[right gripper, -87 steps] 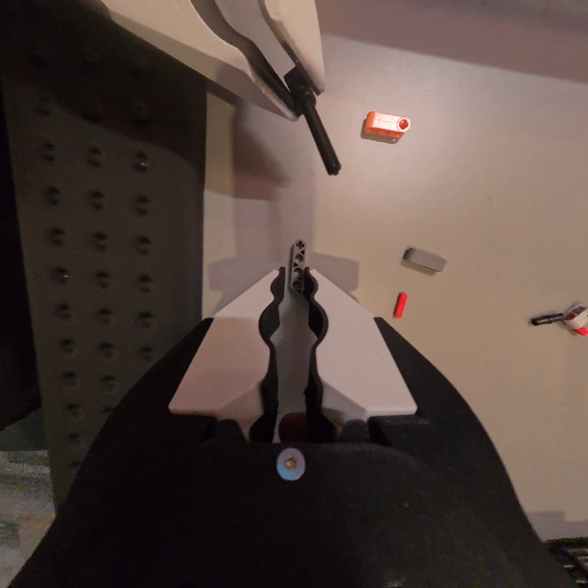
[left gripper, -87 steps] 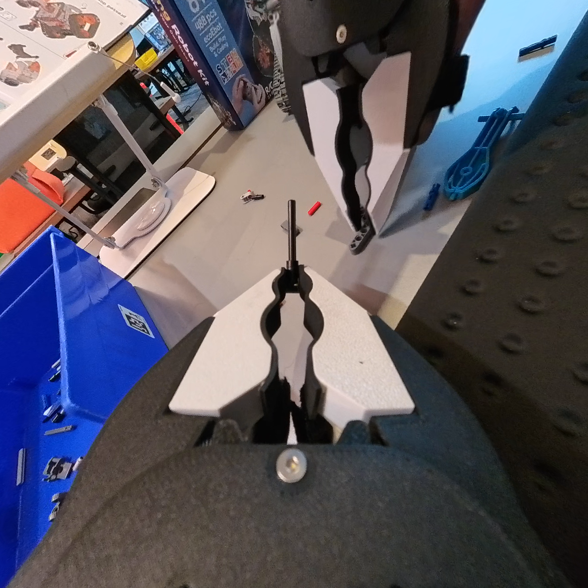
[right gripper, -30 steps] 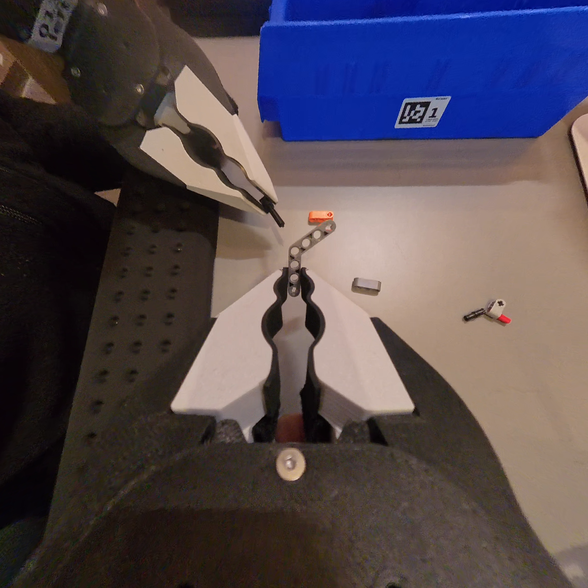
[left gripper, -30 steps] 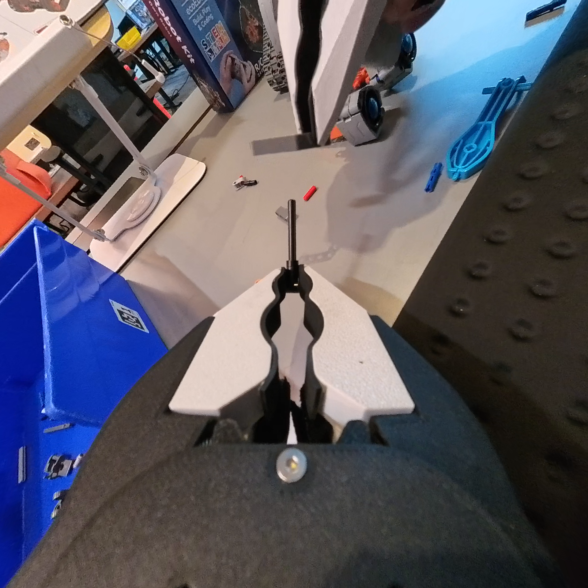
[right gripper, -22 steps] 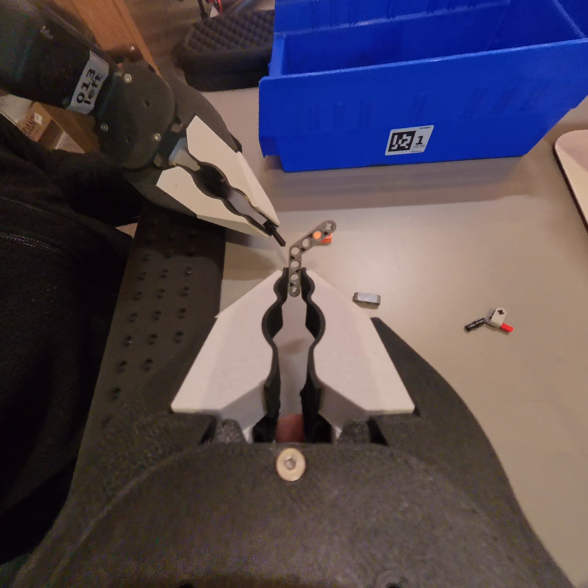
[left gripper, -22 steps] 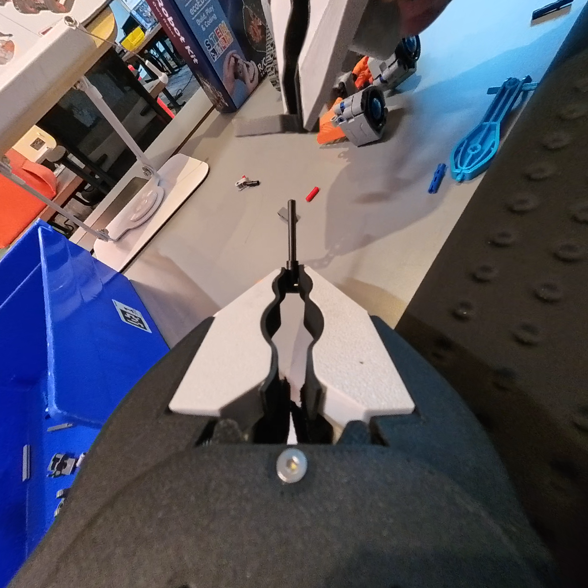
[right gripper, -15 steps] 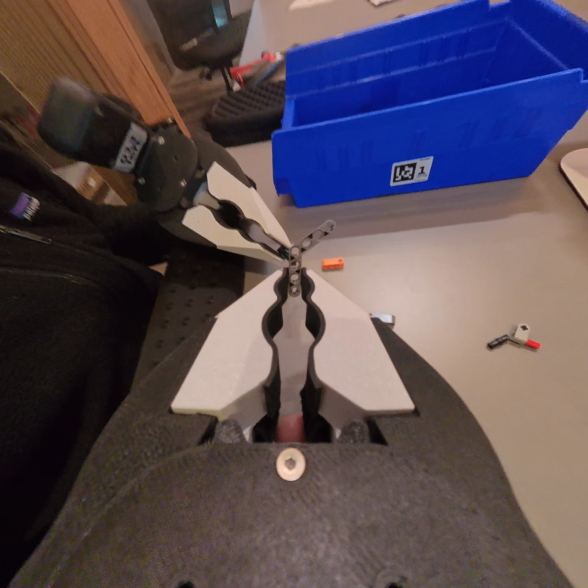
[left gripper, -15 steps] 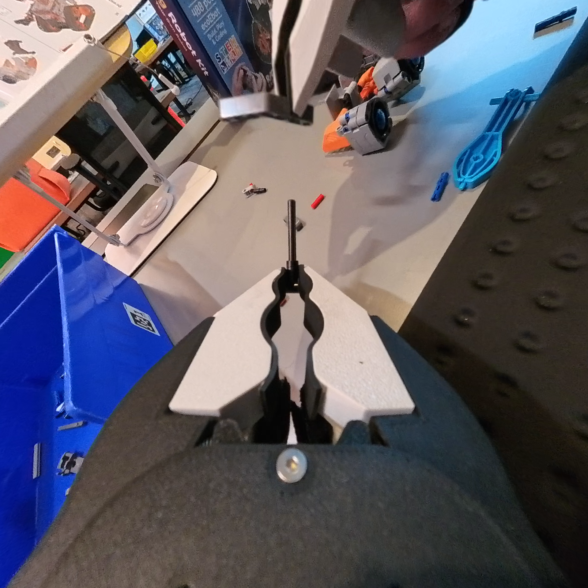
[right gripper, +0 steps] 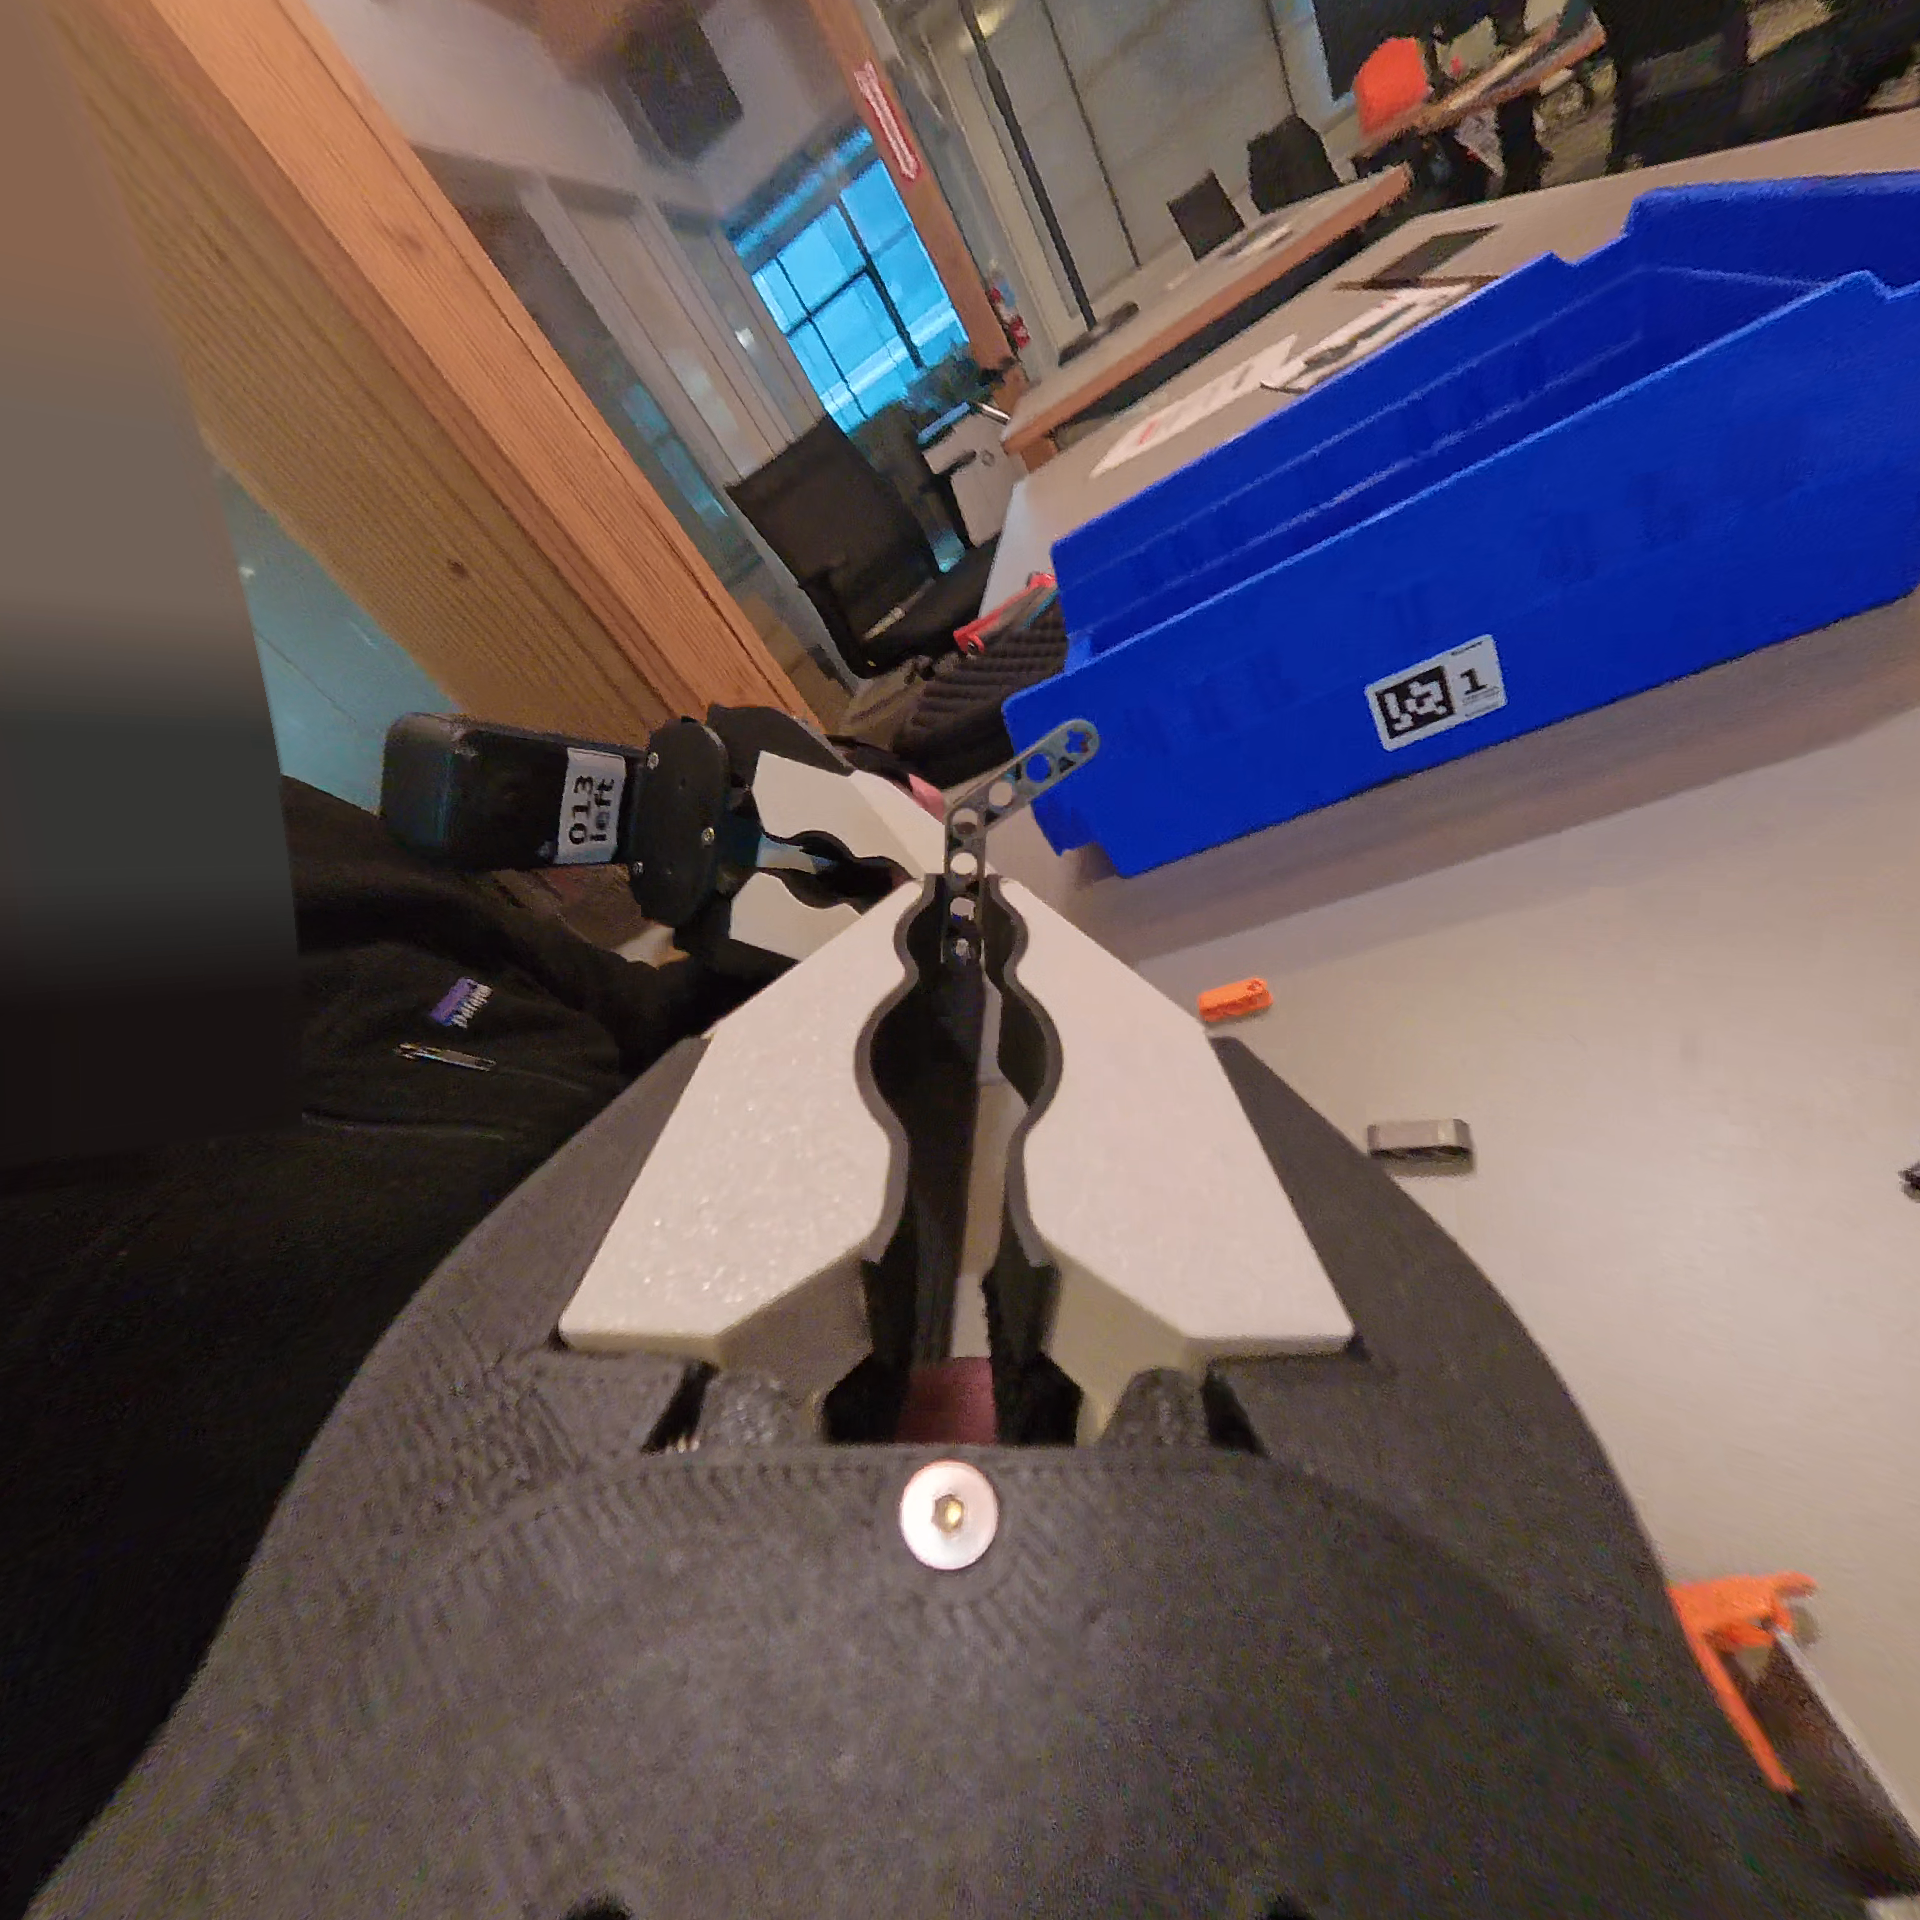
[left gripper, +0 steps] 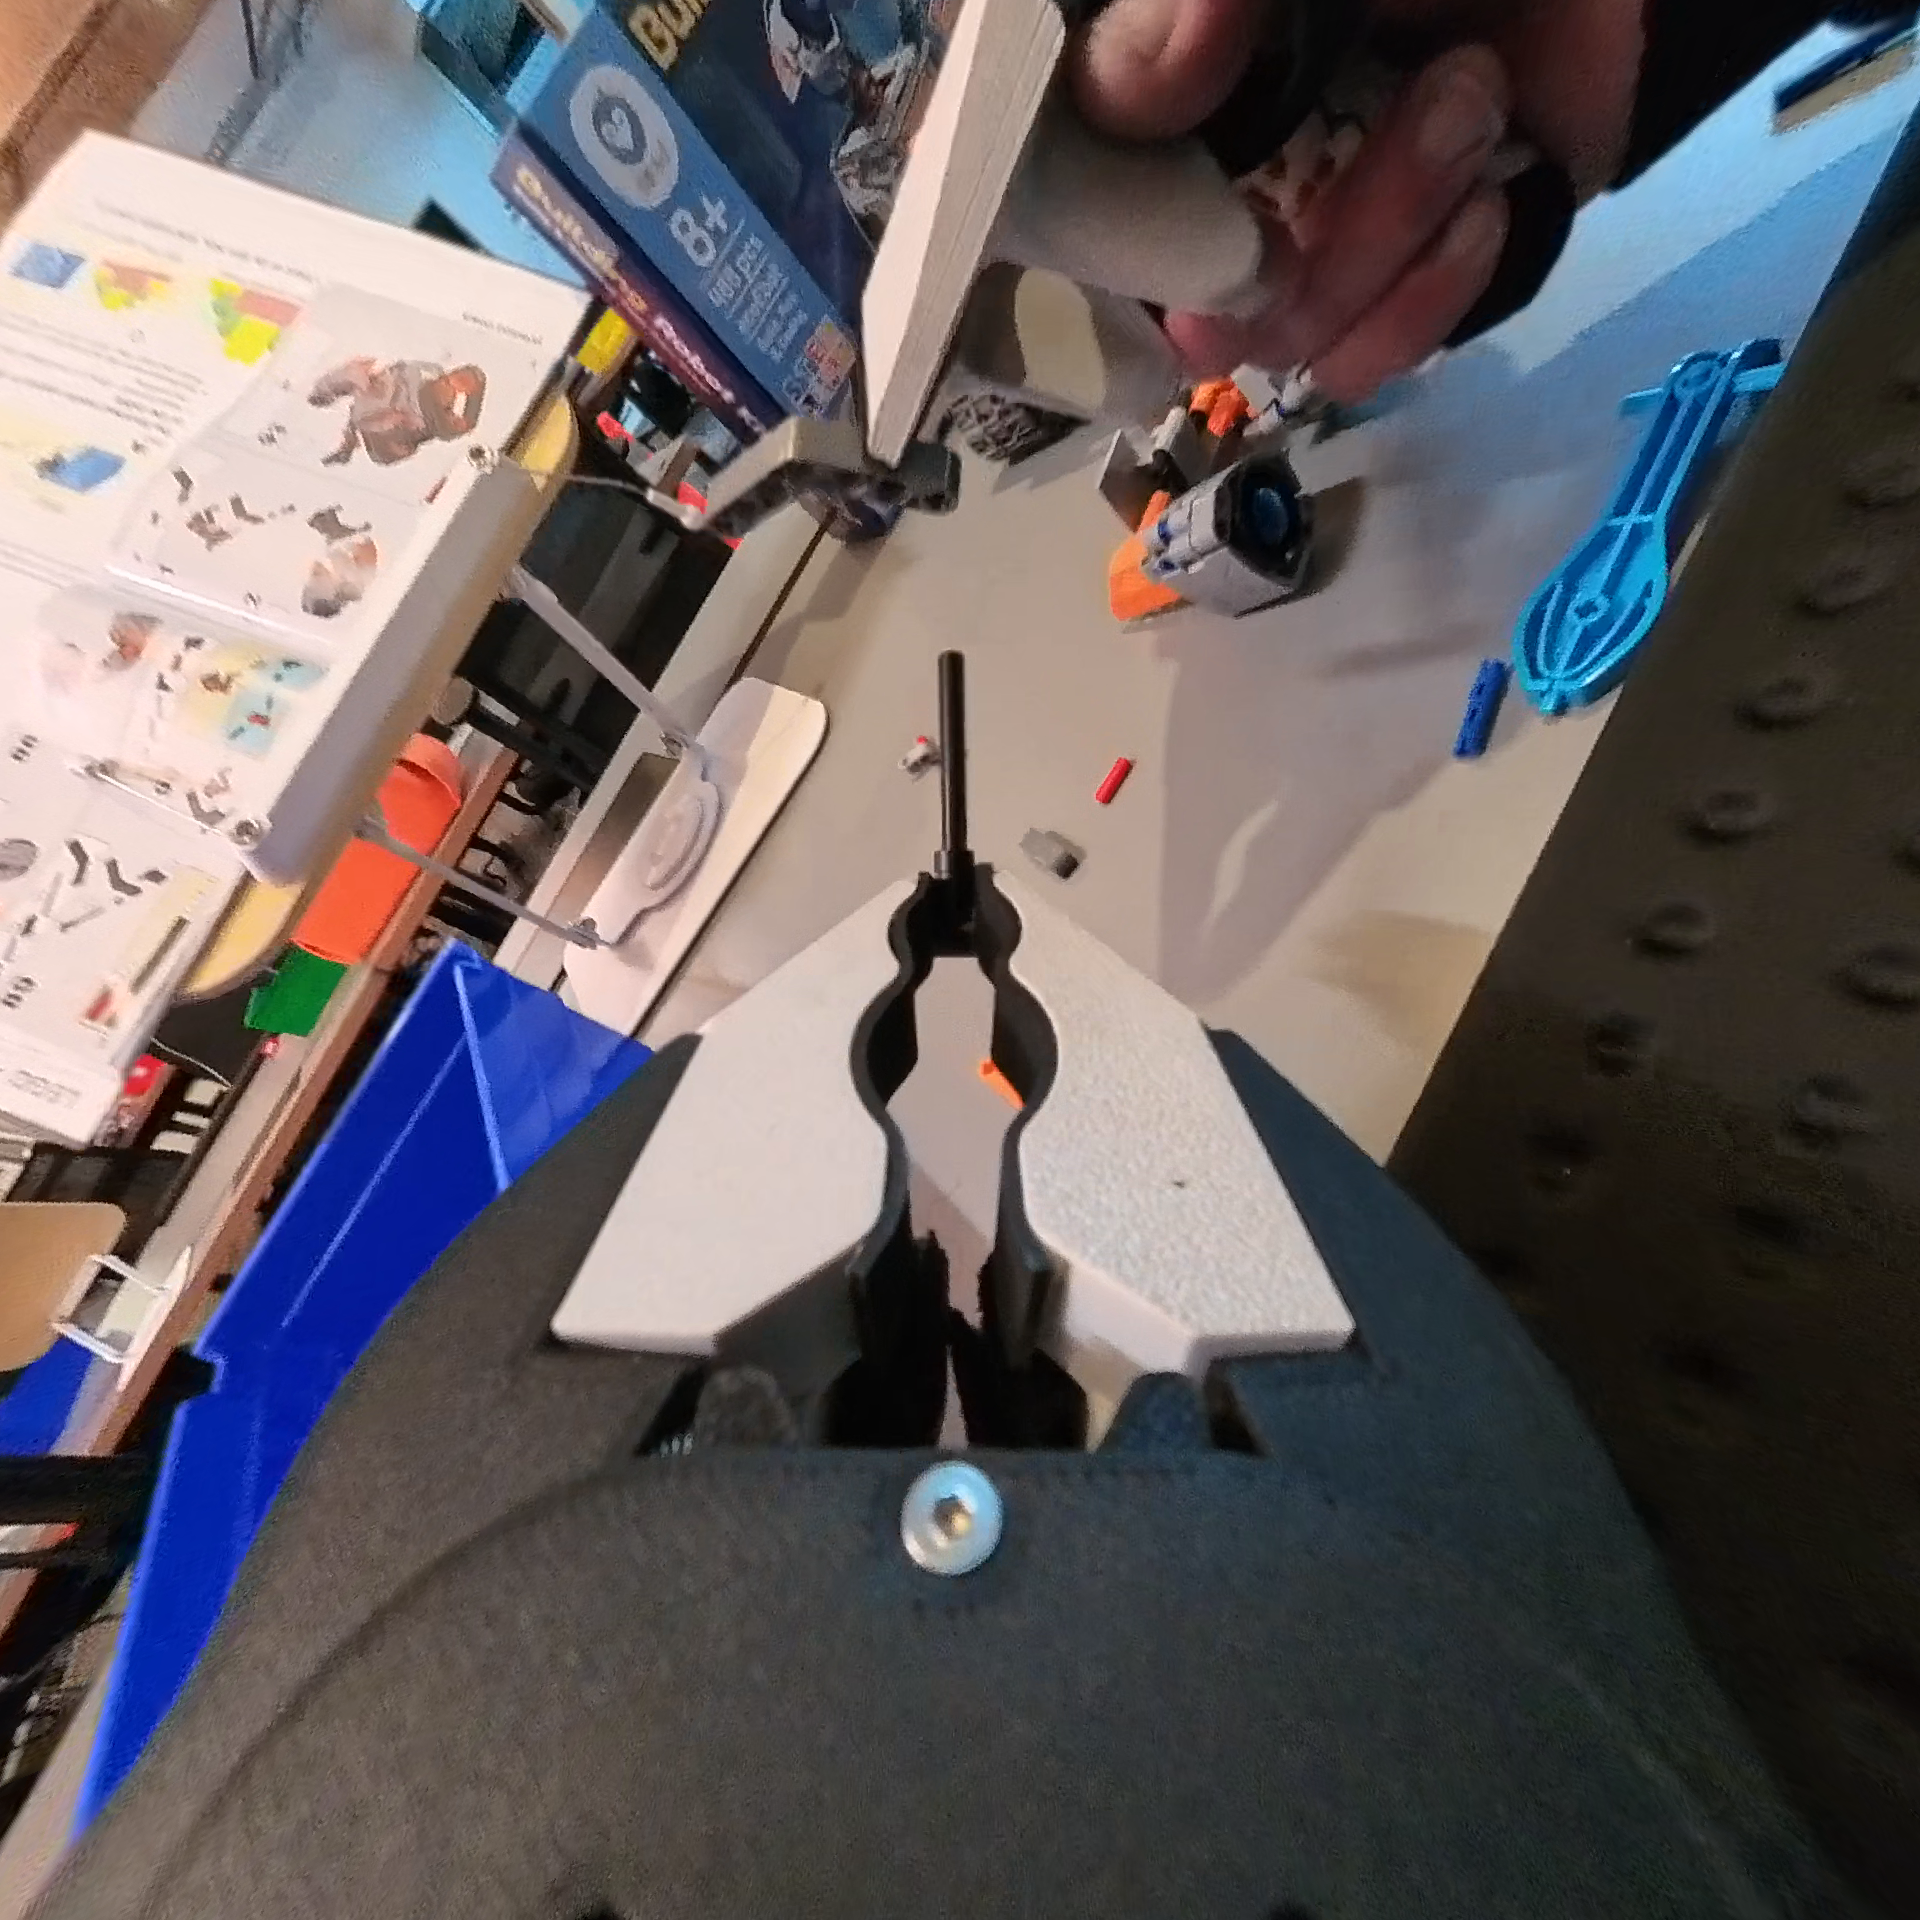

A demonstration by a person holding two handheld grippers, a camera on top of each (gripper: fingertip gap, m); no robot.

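Your left gripper (left gripper: 951, 883) pinches a thin black plastic axle rod (left gripper: 949, 758) at its base, the rod pointing straight out past the tips, up off the grey tabletop (left gripper: 1039, 665). Your right gripper (right gripper: 961, 914) is clamped on the lower end of a bent grey plastic beam with a row of round holes (right gripper: 1003, 795), and the beam's angled end juts up and to the right, well above that tabletop.

If the rod is meant for one of those holes, I'd say line its axis square to the beam's flat face and keep both clamps firm, since a thin rod can swivel in the tips. In the left wrist view the beam (left gripper: 821, 478) sits high and left of the rod's tip, clearly apart from it.

A long blue plastic bin (right gripper: 1507, 540) stands on the tabletop beyond the beam; from the right wrist view its inside is hidden. The left wrist view shows only the bin's outer wall (left gripper: 343, 1195). Loose on the tabletop lie a small orange piece (right gripper: 1233, 997) and a short grey piece (right gripper: 1418, 1136).
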